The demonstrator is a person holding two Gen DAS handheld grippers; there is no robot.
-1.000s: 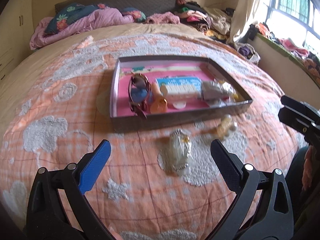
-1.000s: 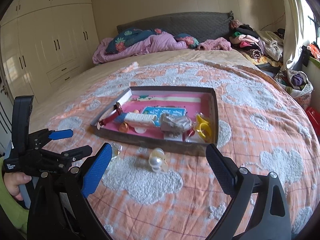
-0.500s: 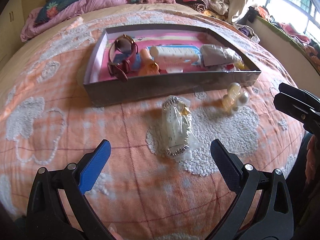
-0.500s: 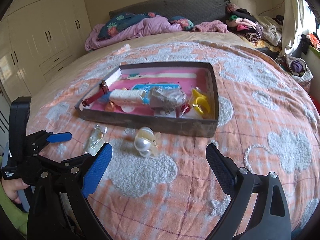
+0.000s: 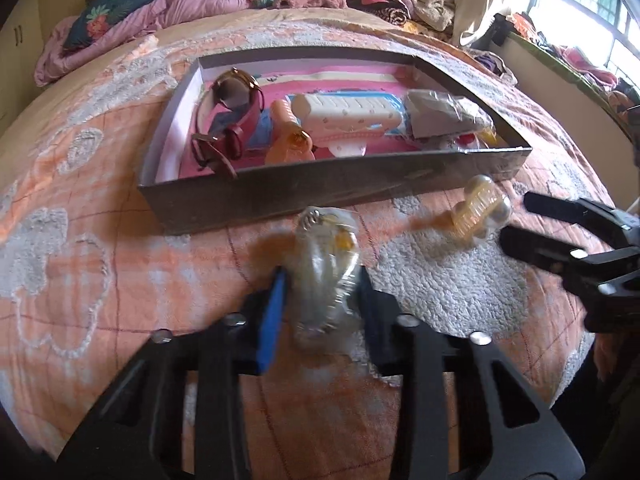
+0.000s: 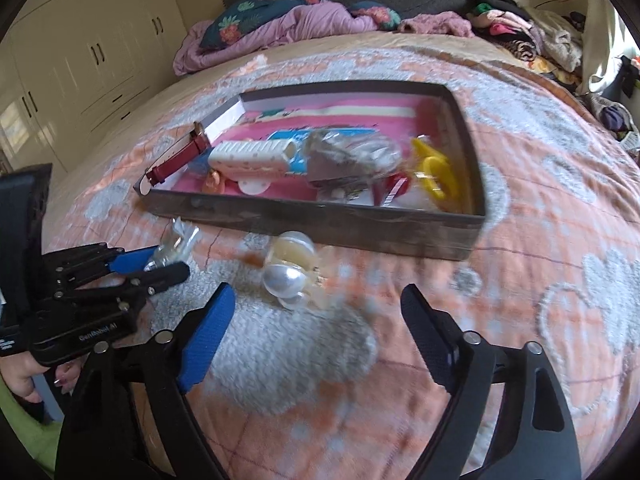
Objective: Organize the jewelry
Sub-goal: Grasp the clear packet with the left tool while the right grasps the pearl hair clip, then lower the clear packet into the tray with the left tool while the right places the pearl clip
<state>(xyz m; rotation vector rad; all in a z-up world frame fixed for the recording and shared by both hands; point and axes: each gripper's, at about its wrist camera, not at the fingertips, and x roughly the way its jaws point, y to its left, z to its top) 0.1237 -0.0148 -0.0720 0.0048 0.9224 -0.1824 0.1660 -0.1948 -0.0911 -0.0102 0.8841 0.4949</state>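
Jewelry tray point(image 5: 280, 196) on orange bedspread point(image 5: 100, 240)

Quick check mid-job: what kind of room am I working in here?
Almost certainly a bedroom. The work surface is a bed with an orange patterned bedspread, rumpled purple bedding lies at the headboard, and built-in wardrobes line the wall.

Right gripper point(image 6: 316, 316) fingers spread, pearl hair clip point(image 6: 290, 276) just beyond. Left gripper point(image 6: 160, 266) pinching clear bag point(image 6: 176, 242). Tray point(image 6: 320, 228) farther.
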